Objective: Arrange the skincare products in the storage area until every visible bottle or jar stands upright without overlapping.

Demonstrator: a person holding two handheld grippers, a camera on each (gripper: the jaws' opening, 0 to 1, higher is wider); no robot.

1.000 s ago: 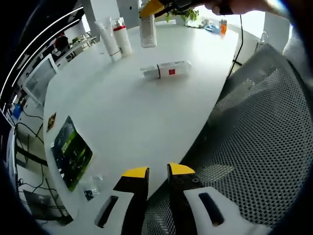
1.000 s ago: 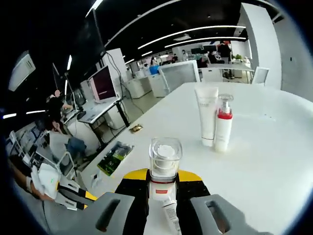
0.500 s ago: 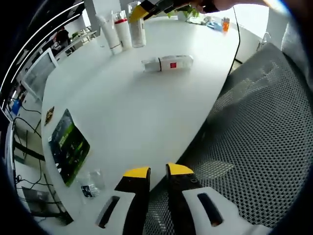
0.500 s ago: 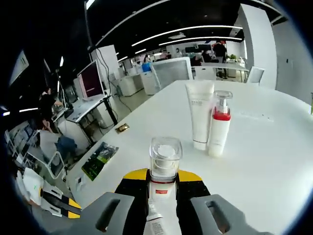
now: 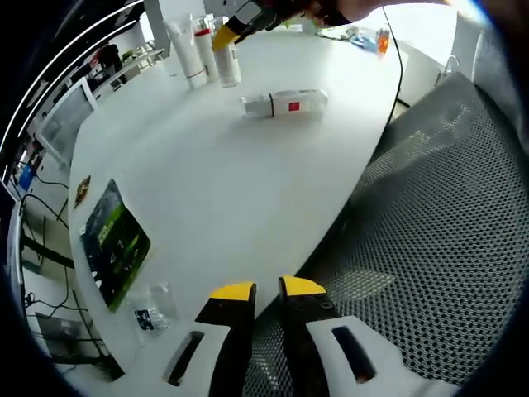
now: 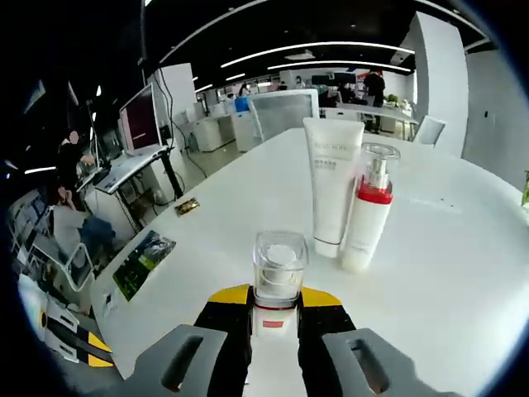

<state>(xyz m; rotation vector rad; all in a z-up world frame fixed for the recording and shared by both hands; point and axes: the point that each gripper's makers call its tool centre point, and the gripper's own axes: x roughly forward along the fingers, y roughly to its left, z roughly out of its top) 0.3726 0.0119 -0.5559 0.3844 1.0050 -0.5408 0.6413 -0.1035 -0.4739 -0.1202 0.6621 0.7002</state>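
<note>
My right gripper point(image 6: 275, 303) is shut on a white bottle with a clear cap point(image 6: 279, 269) and holds it upright, low over the white table point(image 6: 430, 273). Just beyond it stand a white tube point(image 6: 331, 194) and a pump bottle with a red band point(image 6: 365, 217), side by side. In the left gripper view the right gripper point(image 5: 235, 23) holds that bottle point(image 5: 229, 68) next to the tube point(image 5: 188, 56) and the pump bottle point(image 5: 205, 45). A white bottle with a red label point(image 5: 285, 105) lies on its side nearby. My left gripper point(image 5: 266, 291) hangs at the table's near edge, jaws close together and nothing between them.
A green packet point(image 5: 116, 244), a small clear bag point(image 5: 150, 308) and a small card point(image 5: 83, 190) lie on the table's left part. A grey mesh chair point(image 5: 438, 231) stands against the near edge on the right. Desks, monitors and a chair point(image 6: 285, 112) stand beyond the table.
The right gripper has carried the clear-capped bottle closer to the tube and pump bottle, which now stand larger in its view. The left gripper has hardly moved.
</note>
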